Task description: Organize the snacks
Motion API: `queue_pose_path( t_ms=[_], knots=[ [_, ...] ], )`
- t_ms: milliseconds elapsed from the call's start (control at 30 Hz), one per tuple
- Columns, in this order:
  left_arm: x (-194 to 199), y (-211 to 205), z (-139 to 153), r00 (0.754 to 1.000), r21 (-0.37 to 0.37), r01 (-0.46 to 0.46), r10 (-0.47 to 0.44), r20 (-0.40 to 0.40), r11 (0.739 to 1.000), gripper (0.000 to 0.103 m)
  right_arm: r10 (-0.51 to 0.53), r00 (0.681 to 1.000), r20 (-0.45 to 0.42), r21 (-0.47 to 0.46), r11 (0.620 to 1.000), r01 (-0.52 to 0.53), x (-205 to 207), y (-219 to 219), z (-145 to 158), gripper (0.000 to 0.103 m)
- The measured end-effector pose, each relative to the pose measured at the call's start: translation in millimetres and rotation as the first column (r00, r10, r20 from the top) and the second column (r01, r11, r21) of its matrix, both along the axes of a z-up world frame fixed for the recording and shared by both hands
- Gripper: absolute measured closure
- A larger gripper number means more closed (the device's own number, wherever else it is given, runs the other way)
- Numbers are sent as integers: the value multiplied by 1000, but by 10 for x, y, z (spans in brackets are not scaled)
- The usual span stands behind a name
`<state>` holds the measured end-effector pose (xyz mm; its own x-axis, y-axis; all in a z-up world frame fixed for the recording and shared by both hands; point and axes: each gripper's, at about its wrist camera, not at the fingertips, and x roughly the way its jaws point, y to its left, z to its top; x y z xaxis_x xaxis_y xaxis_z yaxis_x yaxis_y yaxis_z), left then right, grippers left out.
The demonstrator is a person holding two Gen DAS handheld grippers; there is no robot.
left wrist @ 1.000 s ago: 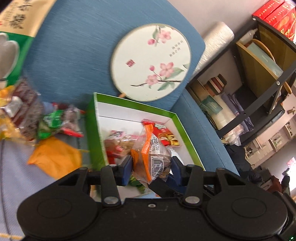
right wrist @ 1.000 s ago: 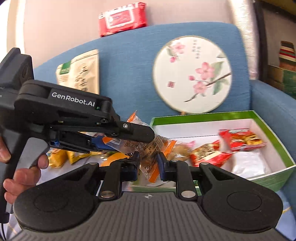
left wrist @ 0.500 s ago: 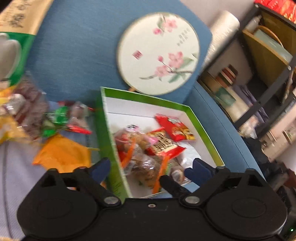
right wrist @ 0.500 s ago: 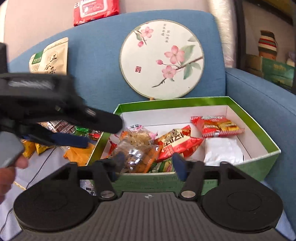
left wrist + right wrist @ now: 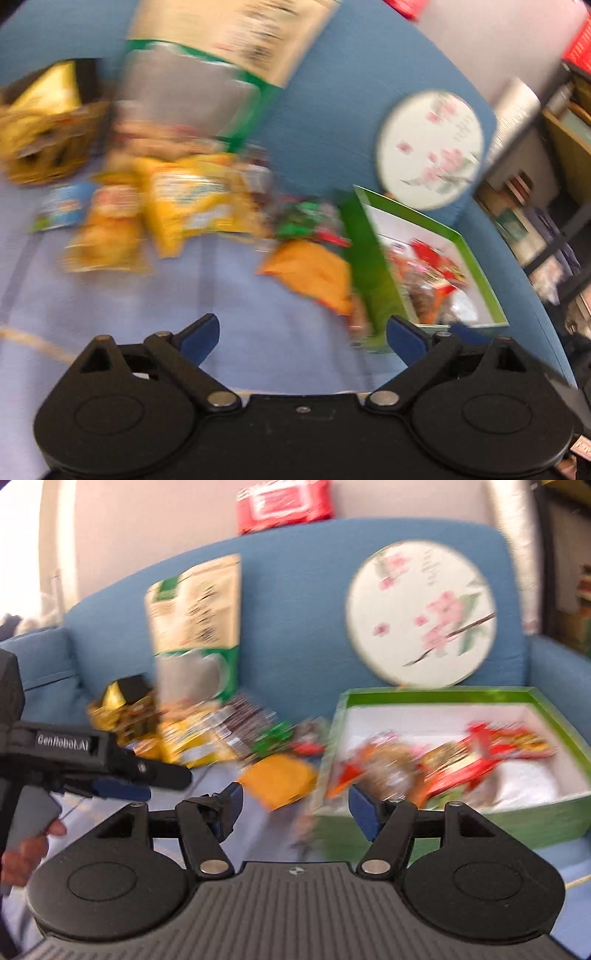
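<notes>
Jaws on both the left gripper [image 5: 303, 338] and right gripper [image 5: 295, 805] have just been opening, now spread wide, nothing between them. Dropped packets lie in the green box [image 5: 436, 696]. Loose snacks [image 5: 192, 206] and an orange packet [image 5: 310, 273] wait on the sofa seat [image 5: 147, 314]. Step: between picks. Next likely reach and clamp the orange packet.

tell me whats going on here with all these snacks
A person with a gripper in each hand is sorting snacks on a blue sofa into a green box. Both the left gripper and right gripper are open and empty. Several packets already lie in the box; an orange packet and yellow bags remain outside.
</notes>
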<state>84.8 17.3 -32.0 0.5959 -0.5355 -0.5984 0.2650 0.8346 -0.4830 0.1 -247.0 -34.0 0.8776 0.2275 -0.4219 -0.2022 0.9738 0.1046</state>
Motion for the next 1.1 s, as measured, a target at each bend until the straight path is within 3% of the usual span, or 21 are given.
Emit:
queue_pose_path(
  t_ms=[67, 133, 200, 367, 600, 767, 933, 1000, 1100],
  knots=[
    [-38, 276, 9, 998, -12, -58, 58, -1, 998, 0, 32, 999, -39, 14, 999, -32, 10, 105, -71, 3],
    [-59, 545, 28, 992, -20, -126, 126, 2, 992, 0, 34, 996, -84, 18, 999, -32, 65, 206, -148, 16],
    [-48, 773, 55, 983, -25, -184, 184, 10, 983, 0, 8, 992, -125, 15, 1000, -6, 143, 280, -221, 20],
    [5, 1089, 107, 965, -15, -260, 261, 31, 965, 0, -95, 980, -173, 5, 995, 98, 344, 379, -341, 21],
    [-38, 1243, 43, 963, -13, -268, 269, 29, 963, 0, -214, 960, -181, -45, 977, 209, 513, 504, -496, 23],
    [-33, 1288, -31, 961, -23, -276, 276, 7, 961, 0, -262, 947, -187, -47, 965, 258, 652, 517, -534, 35],
    [-11, 1320, -61, 959, -24, -284, 284, -4, 959, 0, -202, 958, -204, -22, 979, 201, 683, 546, -539, 64],
    [-1, 1326, -73, 958, -24, -288, 288, -9, 957, 0, -156, 968, -197, -18, 988, 156, 640, 600, -528, 65],
    [7, 1343, -94, 956, -26, -294, 294, -17, 955, 0, -175, 971, -164, -68, 984, 166, 586, 679, -495, 61]
  ],
)
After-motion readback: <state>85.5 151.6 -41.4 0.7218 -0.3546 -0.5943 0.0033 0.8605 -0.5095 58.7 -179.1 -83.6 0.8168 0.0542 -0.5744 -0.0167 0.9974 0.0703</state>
